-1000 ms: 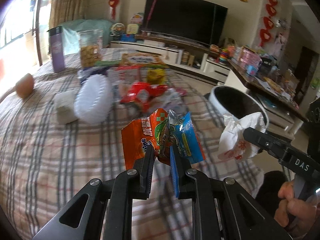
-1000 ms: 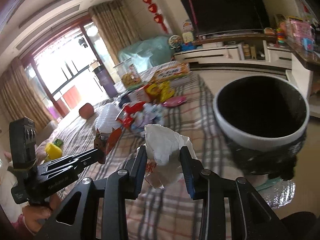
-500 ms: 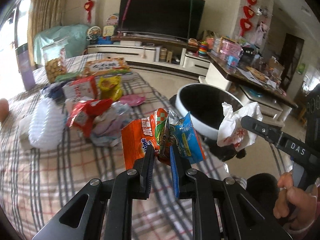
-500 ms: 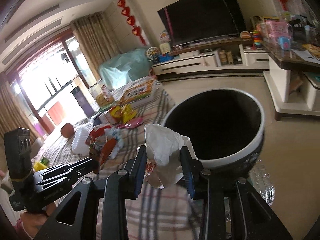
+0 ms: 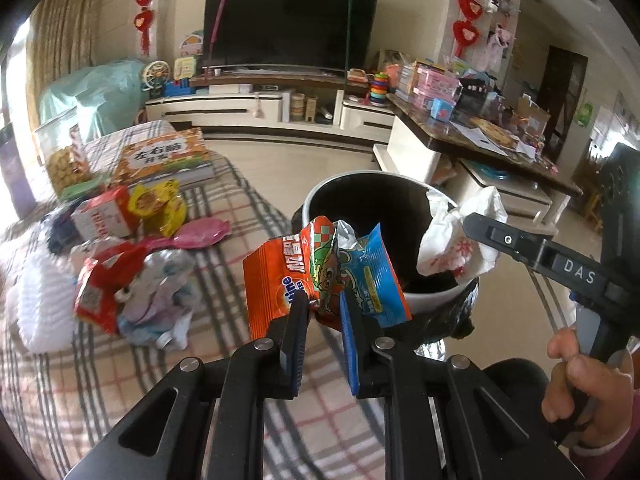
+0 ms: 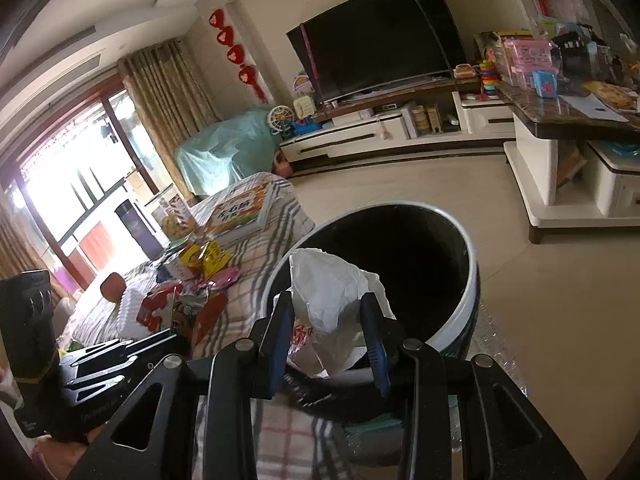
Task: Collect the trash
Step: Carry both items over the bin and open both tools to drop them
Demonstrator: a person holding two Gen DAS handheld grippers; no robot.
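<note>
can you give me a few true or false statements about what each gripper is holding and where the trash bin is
1. The left gripper is shut on snack wrappers. True.
2. The right gripper has empty jaws. False: they clamp a crumpled white paper bag.
3. The trash bin stands on the checked blanket. False: it stands on the floor beside the blanket.
4. More wrappers lie on the blanket. True.
5. The paper bag lies inside the bin. False: it is held at the rim.

Bin [image 5: 436, 296] right of table [image 5: 132, 376] — wrappers [image 5: 132, 292] (heaped) on it
</note>
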